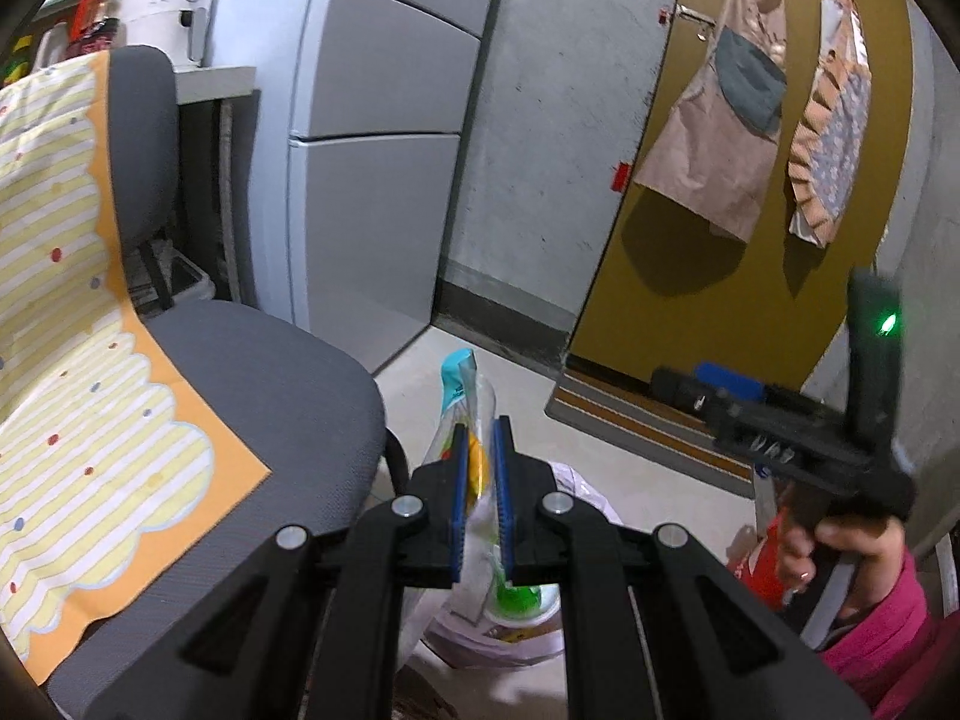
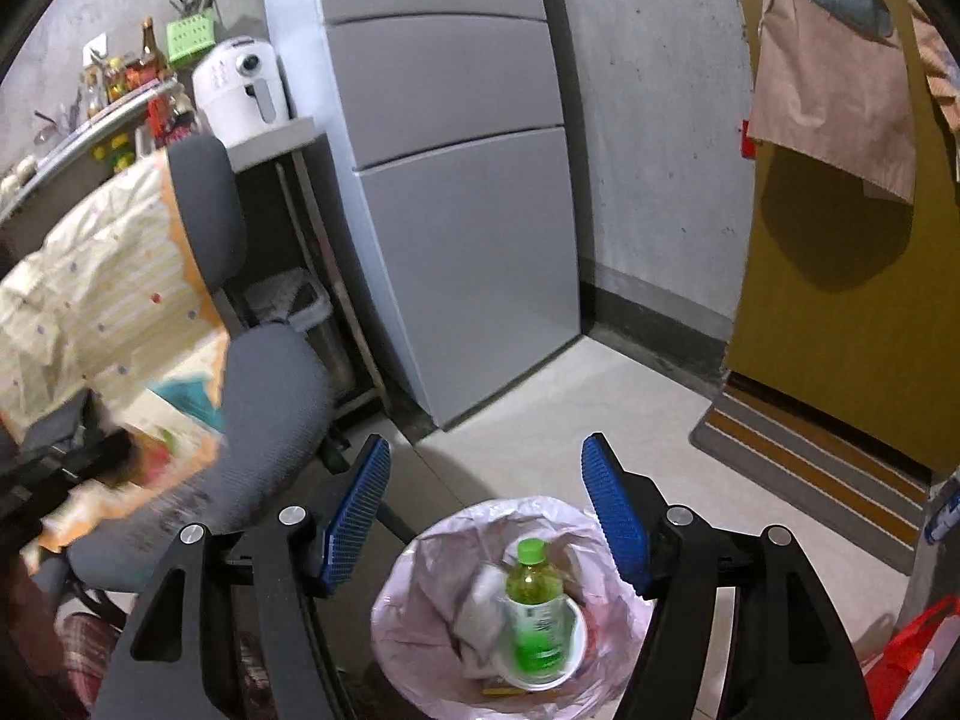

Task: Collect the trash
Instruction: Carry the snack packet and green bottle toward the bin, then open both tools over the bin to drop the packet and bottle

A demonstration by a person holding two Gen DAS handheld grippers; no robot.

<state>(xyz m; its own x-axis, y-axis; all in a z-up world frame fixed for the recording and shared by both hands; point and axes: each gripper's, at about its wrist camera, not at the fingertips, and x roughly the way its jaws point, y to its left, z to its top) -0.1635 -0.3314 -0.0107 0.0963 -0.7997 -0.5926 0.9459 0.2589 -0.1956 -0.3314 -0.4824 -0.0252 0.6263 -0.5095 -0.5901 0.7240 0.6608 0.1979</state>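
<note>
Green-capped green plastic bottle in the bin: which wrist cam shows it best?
Right wrist view: the green-capped green plastic bottle stands unobstructed in a white cup inside the pink-lined trash bin. In the left wrist view only a green sliver shows behind the left gripper, shut on a snack wrapper.

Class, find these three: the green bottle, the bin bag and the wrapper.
Green bottle (image 2: 533,606): right wrist view, on its body.
Bin bag (image 2: 420,570): right wrist view, on its left rim.
Wrapper (image 1: 459,384): left wrist view, on its teal top.
</note>
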